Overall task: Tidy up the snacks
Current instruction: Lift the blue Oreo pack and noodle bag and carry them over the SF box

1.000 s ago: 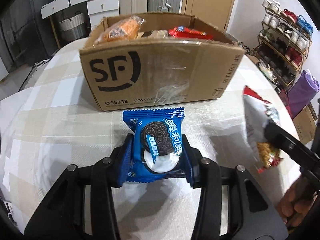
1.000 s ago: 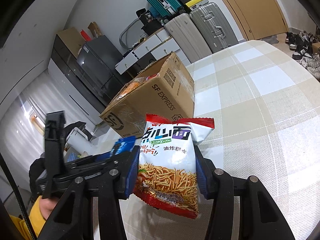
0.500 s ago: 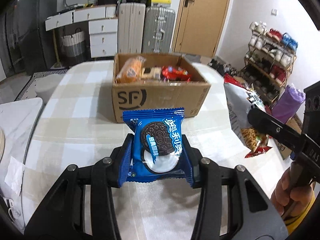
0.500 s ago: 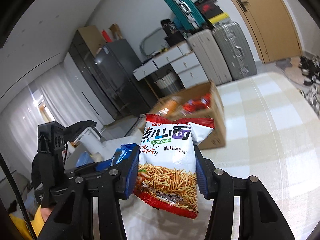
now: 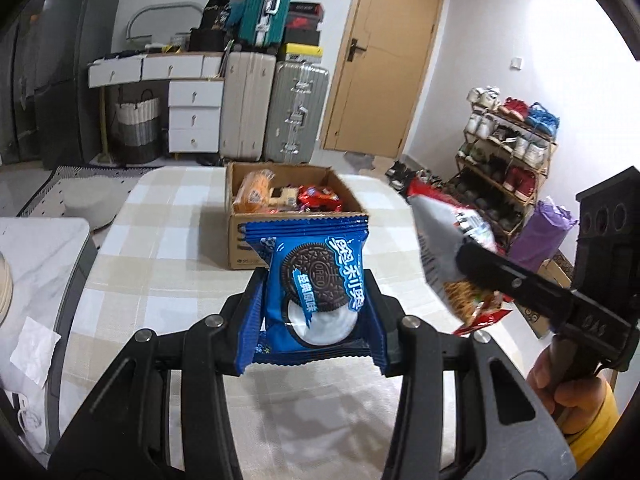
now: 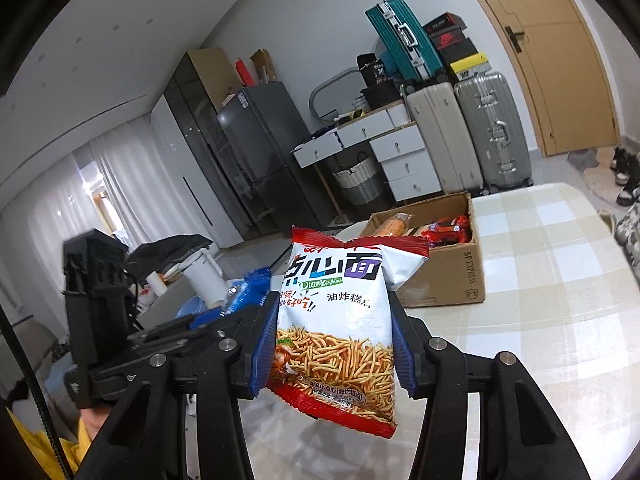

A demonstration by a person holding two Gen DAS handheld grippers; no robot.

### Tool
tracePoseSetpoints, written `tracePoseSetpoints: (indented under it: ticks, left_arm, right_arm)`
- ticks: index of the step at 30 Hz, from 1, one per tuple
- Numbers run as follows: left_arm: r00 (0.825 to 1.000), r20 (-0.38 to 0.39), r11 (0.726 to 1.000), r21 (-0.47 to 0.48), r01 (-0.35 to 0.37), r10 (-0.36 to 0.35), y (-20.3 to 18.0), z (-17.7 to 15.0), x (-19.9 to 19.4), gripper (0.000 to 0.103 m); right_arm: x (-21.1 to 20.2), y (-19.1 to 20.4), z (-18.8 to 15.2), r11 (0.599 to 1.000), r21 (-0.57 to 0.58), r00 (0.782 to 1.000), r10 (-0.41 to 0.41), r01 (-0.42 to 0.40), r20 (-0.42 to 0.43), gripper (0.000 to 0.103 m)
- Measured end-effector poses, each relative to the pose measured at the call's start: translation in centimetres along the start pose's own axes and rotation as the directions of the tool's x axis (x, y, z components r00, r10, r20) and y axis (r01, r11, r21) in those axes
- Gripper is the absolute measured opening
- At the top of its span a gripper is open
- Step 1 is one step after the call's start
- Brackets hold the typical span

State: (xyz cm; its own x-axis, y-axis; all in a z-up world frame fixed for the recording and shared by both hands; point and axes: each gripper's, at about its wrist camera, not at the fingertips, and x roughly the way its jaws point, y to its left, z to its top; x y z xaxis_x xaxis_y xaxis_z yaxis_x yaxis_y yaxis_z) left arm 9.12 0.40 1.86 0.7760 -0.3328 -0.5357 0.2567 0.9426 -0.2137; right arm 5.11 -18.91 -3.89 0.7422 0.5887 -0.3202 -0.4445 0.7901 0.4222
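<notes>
My left gripper (image 5: 314,312) is shut on a blue Oreo packet (image 5: 316,288), held upright well above the checked tablecloth. My right gripper (image 6: 334,344) is shut on a white and red bag of fried noodle snack (image 6: 336,332). The same bag (image 5: 452,256) hangs at the right of the left wrist view, pinched by the right gripper's black finger. An open SF Express cardboard box (image 5: 240,240) stands farther back on the table with several snack packs inside; the box (image 6: 448,276) is behind the noodle bag in the right wrist view.
The table (image 5: 160,240) wears a beige and white checked cloth. A white counter (image 5: 40,252) borders its left side. Suitcases (image 5: 272,116) and white drawers (image 5: 192,112) stand at the far wall, a shoe rack (image 5: 508,152) at the right. A hand (image 5: 568,384) grips the right tool.
Both grippers have risen and pulled back from the box, each keeping its snack. The box now looks much smaller and farther away, and more of the room shows.
</notes>
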Motion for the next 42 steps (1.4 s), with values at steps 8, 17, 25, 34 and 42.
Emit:
tracePoseSetpoints:
  ticks: [8,17,25,34,42]
  left_arm:
    - [0.999,0.029,1.0,0.011,0.021,-0.021,-0.6,-0.3,-4.6,0.041]
    - [0.999,0.032,1.0,0.016,0.016,-0.016,-0.4,-0.1,-5.9,0.041]
    - [0.999,0.039,0.999,0.038,0.009,-0.01,0.0,3.0,-6.0,0.041]
    - [1.0,-0.026,0.999,0.042,0.007,-0.006,0.6,8.3,-0.9,0.041]
    - [0.992,-0.113,0.999,-0.013,0.049,-0.05,1.2,11.7,7.6,0.041]
  right_arm:
    - [-1.3,1.5,-0.4,1.0,-0.022,1.0,-0.007,0.007,0.008,0.05]
    - [-1.3,2.1,1.1,0.999,-0.04,1.0,-0.011,0.011,0.016,0.05]
    - [-0.7,2.7,5.3,0.996,-0.089,0.999,0.005,-0.002,0.035,0.05]
    - [3.2,1.2,12.6,0.989,-0.132,0.998,-0.059,0.062,0.03,0.05]
    - [9.0,-1.9,17.1,0.979,-0.14,0.988,-0.15,0.145,-0.026,0.05]
